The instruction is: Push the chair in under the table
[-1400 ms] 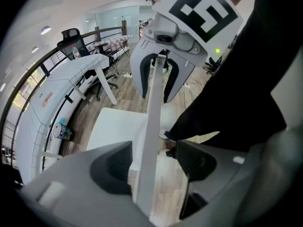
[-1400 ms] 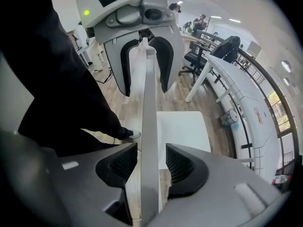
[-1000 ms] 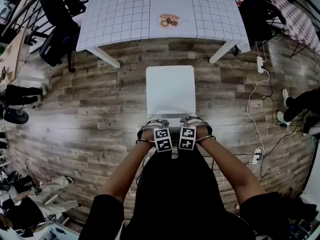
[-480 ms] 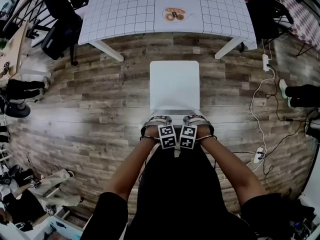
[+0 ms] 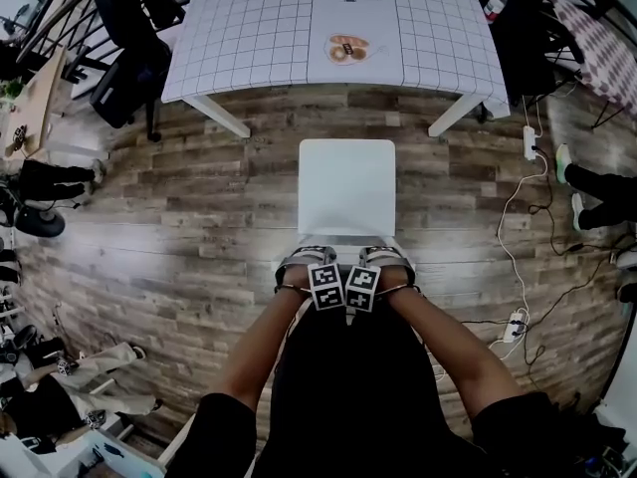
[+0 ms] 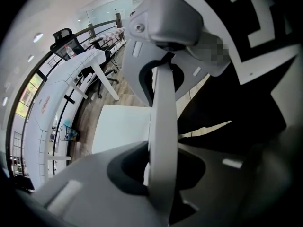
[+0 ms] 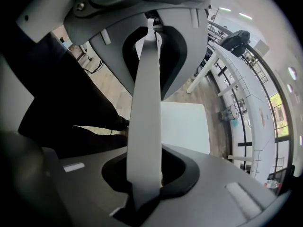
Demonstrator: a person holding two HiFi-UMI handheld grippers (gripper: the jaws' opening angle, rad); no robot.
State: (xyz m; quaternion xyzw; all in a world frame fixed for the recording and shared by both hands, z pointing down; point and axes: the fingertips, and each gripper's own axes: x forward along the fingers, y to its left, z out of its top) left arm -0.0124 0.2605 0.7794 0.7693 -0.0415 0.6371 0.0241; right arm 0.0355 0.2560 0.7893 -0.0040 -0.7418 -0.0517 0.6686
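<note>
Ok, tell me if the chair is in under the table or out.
Out. The chair shows its whole seat, with a strip of bare floor between it and the table edge.

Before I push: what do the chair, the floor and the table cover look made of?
Chair: smooth matte white, thin backrest panel; probably plastic or painted board. Floor: grey-brown planks with grain and seams; wood or laminate, unclear which. Table cover: white with black grid, draping over the edges; likely cloth or vinyl.
</note>
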